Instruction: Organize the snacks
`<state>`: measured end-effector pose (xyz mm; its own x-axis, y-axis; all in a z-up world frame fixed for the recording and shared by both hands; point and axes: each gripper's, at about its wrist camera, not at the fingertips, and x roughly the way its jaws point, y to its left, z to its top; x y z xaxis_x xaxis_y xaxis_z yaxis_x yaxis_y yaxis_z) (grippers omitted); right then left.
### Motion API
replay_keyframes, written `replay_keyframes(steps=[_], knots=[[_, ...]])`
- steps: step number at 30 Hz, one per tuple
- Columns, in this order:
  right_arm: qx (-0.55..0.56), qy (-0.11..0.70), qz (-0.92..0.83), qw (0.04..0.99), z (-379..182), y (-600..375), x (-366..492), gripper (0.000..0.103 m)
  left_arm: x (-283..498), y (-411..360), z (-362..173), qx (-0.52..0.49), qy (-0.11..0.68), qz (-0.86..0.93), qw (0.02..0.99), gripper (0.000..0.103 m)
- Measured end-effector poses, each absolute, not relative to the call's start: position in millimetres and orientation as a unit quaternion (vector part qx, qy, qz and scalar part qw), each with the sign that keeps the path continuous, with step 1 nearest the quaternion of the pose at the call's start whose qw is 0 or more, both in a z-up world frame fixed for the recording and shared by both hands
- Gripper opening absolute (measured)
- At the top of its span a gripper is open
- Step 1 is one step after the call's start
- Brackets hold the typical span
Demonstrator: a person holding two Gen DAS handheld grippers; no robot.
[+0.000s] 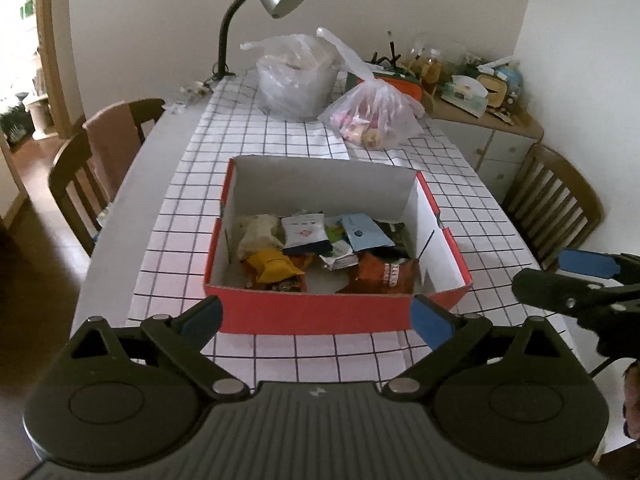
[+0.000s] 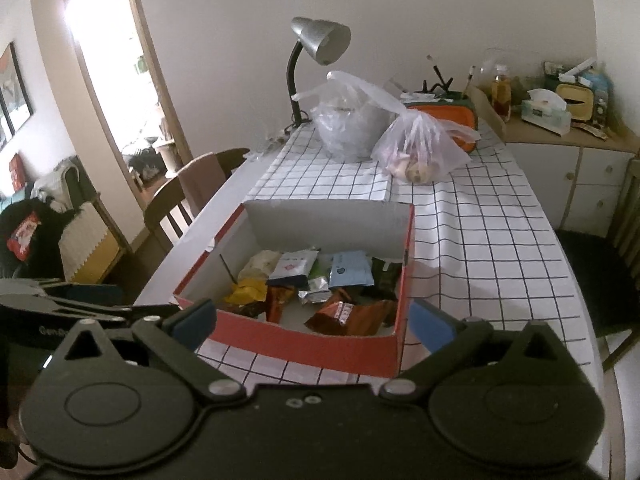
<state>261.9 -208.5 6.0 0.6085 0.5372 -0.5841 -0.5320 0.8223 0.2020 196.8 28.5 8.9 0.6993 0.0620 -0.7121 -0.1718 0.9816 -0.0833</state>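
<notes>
I'm holding both the left gripper [image 1: 316, 316] and the right gripper [image 2: 314, 318] spread and empty, since the snacks [image 1: 320, 252] are lying in the red box [image 1: 312, 312] just ahead.

Box [image 1: 320, 316] top open, reachable from above; packets [image 1: 320, 252] cover most of its floor, bare patch at near wall. Tall back flap [image 1: 320, 184] blocks far side. Two plastic bags [image 2: 420, 148] and lamp [image 2: 316, 52] crowd far table end. Cloth [image 2: 480, 240] right of box bare.
</notes>
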Motion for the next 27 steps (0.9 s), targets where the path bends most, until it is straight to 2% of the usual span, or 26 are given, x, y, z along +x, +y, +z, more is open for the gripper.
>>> replay_keyframes(steps=[27], knots=[[0.028,0.301,0.298,0.905,15.8,-218.6,224.1,0.103,158.7,12.6,22.4,-0.057,0.369,0.056,0.926,0.100]])
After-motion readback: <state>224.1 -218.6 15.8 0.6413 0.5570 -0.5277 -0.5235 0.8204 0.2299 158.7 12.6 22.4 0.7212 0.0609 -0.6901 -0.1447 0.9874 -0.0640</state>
